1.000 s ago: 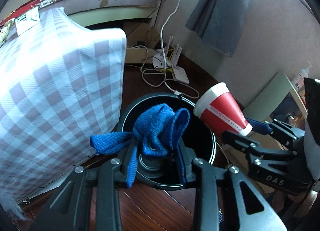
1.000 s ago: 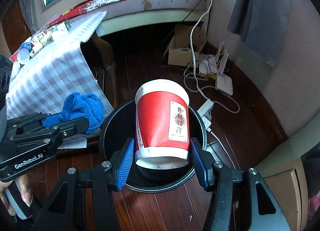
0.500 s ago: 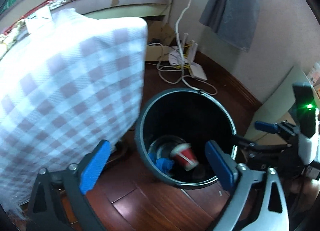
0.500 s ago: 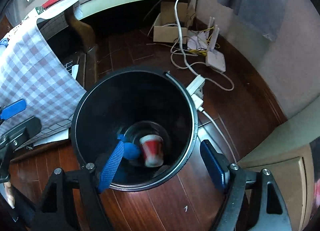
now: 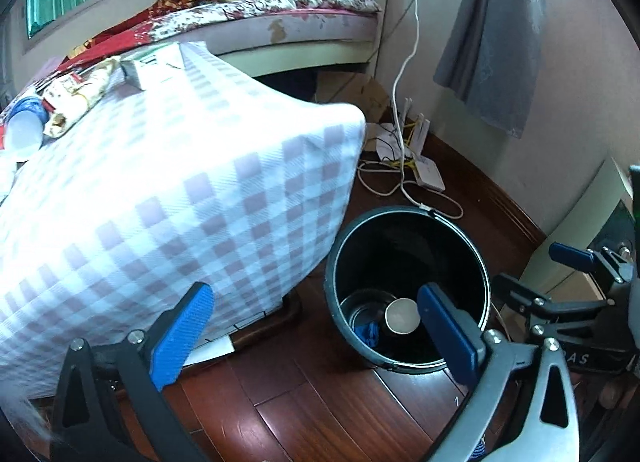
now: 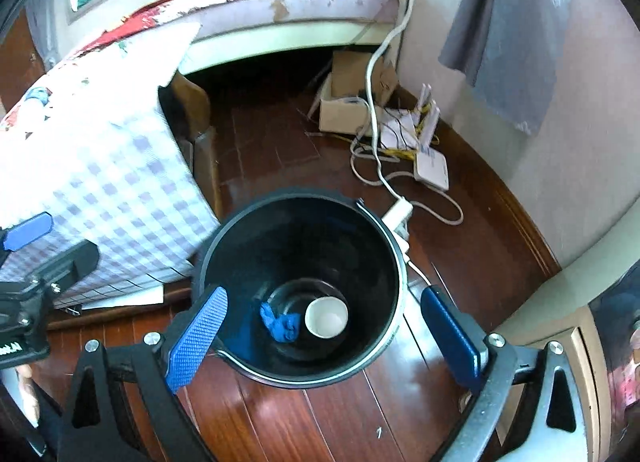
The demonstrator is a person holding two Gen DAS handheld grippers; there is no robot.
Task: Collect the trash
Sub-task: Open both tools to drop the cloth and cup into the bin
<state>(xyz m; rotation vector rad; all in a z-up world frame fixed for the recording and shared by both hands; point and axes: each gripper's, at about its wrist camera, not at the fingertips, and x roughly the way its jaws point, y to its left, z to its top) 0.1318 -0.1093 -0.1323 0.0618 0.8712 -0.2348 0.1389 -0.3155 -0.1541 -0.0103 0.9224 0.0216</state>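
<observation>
Blue cloth (image 6: 280, 324) and paper cup (image 6: 326, 317) lie in the black bin (image 6: 256, 221); both grippers' fingers (image 6: 196, 338) have just spread apart, empty, so I lift clear before swinging toward the counter (image 5: 168, 197).

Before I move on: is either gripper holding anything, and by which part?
Nothing. Left gripper and right gripper just opened, empty; cup and blue cloth lie in the bin.

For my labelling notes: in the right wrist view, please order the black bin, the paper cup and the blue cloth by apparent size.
1. Black bin, by far the largest.
2. Paper cup and blue cloth, both at the bin's bottom, look similar; I cannot rank them.
</observation>
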